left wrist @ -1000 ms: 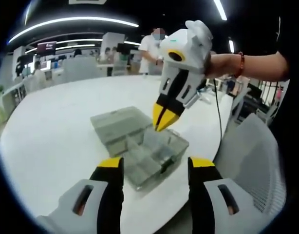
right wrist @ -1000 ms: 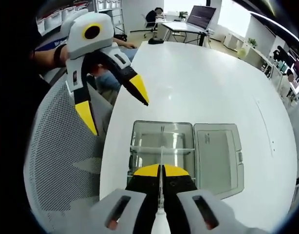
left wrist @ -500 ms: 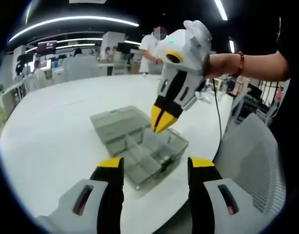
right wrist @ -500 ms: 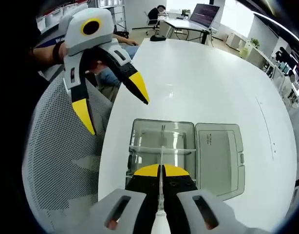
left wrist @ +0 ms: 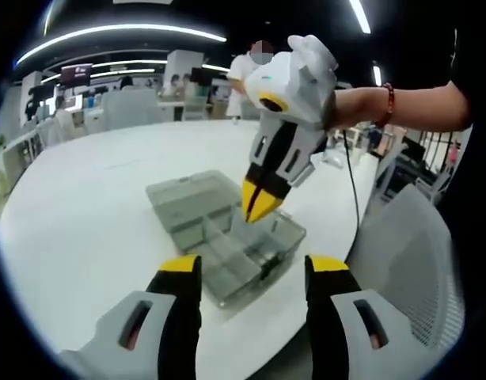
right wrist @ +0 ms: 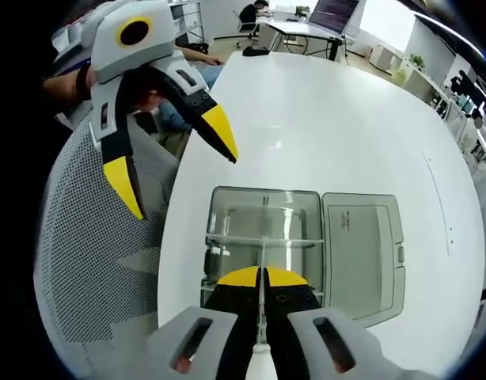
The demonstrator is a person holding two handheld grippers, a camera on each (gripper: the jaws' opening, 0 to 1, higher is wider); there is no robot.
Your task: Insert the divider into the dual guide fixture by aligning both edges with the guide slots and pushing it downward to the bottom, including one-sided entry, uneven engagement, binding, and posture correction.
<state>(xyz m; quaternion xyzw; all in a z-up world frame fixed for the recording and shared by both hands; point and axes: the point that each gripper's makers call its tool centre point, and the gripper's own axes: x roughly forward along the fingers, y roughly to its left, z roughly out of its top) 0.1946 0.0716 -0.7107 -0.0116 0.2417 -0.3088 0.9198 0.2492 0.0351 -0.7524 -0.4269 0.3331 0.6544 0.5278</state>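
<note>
R gripper jaws pinched on thin clear divider, held above open fixture box. L gripper jaws wide, holding nothing, beside box.

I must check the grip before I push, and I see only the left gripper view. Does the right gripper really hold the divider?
Observer: Yes. In the right gripper view, the right gripper is shut on a thin clear divider.
Operator: Does it point at the box?
Observer: Yes, its edge runs along the middle line of the clear box. The lid lies open beside the box.
Operator: Where is my left gripper?
Observer: The left gripper is open, off the table edge, above a mesh chair.
</note>
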